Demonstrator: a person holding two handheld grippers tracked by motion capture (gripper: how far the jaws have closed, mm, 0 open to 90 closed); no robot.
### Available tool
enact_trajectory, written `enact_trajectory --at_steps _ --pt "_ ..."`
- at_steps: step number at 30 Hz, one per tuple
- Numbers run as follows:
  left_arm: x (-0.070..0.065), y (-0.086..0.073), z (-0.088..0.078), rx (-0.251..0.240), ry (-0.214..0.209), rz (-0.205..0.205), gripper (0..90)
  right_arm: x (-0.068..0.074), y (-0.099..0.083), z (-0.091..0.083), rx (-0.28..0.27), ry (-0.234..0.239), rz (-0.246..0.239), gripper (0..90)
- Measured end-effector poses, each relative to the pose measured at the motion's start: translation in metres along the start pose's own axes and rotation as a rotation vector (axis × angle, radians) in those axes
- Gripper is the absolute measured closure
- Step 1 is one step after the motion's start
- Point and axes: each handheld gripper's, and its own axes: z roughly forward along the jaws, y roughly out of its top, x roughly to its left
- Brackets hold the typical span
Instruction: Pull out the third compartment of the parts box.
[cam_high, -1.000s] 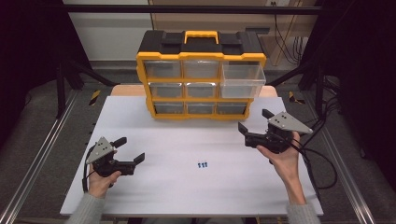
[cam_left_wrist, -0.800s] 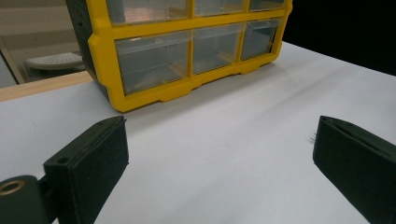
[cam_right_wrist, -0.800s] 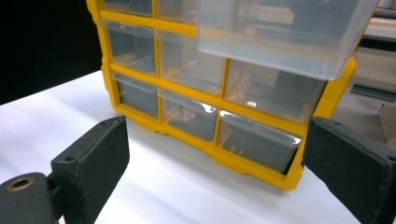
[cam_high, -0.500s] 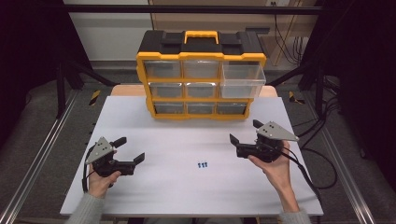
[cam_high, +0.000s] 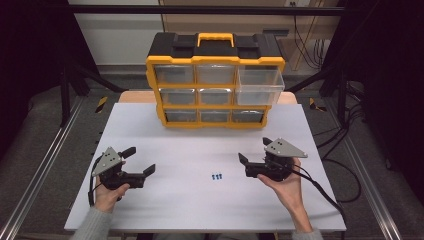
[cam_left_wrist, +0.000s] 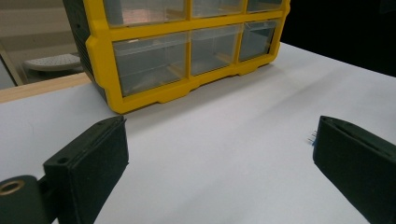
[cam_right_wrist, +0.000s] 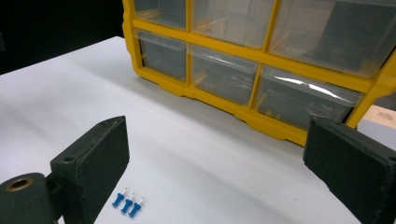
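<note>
Three small blue push pins (cam_high: 216, 176) lie side by side on the white table (cam_high: 200, 210), between the two hands. My right gripper (cam_high: 254, 151) is open just right of them, jaws pointing left; in the right gripper view the pins (cam_right_wrist: 127, 204) lie beside its left jaw. My left gripper (cam_high: 139, 161) rests open on the table's left side, well apart from the pins, which peek out past its right jaw (cam_left_wrist: 311, 138). At the back stands a yellow and black drawer organizer (cam_high: 215, 80) with its top right clear drawer (cam_high: 259, 86) pulled out.
The organizer's other clear drawers (cam_right_wrist: 219, 74) are pushed in. Cables (cam_high: 320, 185) trail from the right gripper over the table's right edge. Dark frame rails run along both sides of the table.
The right gripper has moved left and nearer the person, closing in on the blue pins, still open. The left gripper has not moved.
</note>
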Motion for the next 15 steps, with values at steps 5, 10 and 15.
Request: enact_trajectory --at_steps 5,10,15 --pt "0.001 0.000 -0.001 0.000 0.001 0.001 2.8 0.006 -0.005 0.006 0.020 0.018 0.004 7.6" --pt "0.001 0.000 -0.001 0.002 0.002 0.001 2.8 0.014 -0.011 0.014 0.042 0.040 0.010 7.6" --pt "0.002 0.000 -0.001 -0.002 0.003 -0.001 2.9 0.021 -0.014 0.022 0.070 0.050 0.004 7.4"
